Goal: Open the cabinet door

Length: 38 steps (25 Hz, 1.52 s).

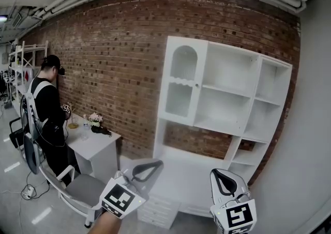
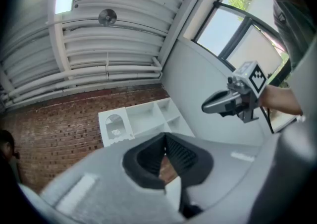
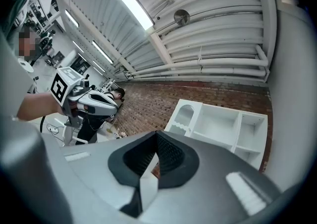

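Observation:
A white cabinet point(image 1: 227, 119) stands against the brick wall, some way ahead of me. Its door point(image 1: 182, 80), arched with a small knob at its right edge, is at the upper left and is closed; it also shows in the left gripper view point(image 2: 115, 126) and in the right gripper view point(image 3: 184, 117). My left gripper point(image 1: 159, 164) is held low at the bottom centre, shut and empty. My right gripper point(image 1: 217, 172) is beside it at the bottom right, also shut with nothing in it. Both are well short of the cabinet and aim slightly upward at it.
A person point(image 1: 49, 108) stands at a white desk point(image 1: 98, 142) on the left, with small objects on it. A grey chair point(image 1: 77, 186) sits near my left gripper. White drawers point(image 1: 158, 209) form the cabinet's base. A white rack point(image 1: 26, 62) stands far left.

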Tool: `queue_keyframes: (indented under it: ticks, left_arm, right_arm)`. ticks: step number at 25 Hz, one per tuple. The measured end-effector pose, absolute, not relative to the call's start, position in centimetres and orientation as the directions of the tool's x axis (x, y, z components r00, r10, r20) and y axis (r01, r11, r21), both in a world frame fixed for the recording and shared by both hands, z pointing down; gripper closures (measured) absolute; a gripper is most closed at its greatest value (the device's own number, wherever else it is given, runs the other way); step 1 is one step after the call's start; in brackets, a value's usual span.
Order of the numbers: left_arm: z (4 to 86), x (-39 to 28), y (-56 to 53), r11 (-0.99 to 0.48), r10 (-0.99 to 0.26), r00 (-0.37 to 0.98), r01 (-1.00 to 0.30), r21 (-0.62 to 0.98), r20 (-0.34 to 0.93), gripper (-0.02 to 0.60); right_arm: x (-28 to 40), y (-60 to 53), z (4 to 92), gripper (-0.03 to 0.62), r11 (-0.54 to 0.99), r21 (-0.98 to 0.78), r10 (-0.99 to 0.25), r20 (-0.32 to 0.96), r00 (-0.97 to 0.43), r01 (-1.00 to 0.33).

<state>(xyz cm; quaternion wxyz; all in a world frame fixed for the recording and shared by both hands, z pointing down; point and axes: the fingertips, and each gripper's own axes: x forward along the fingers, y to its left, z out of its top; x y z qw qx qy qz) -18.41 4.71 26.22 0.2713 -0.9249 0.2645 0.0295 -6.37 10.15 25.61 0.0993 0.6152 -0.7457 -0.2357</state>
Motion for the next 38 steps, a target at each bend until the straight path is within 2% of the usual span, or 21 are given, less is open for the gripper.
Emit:
queue_keyframes:
  ticks: [18, 38]
  left_arm:
    - [26.6, -17.7, 3.3, -0.717, -0.471, 0.860, -0.503, -0.483, -0.196, 0.581]
    - [26.4, -7.8, -3.0, -0.663, -0.562, 0.804, -0.579, -0.475, -0.194, 0.581]
  right_arm:
    - [-6.1, 8.7, 25.0, 0.591, 0.125, 0.452, -0.959, -0.175, -0.225, -0.883]
    - [4.0, 1.6, 25.0, 0.591, 0.216, 0.455, -0.930, -0.173, -0.324, -0.864]
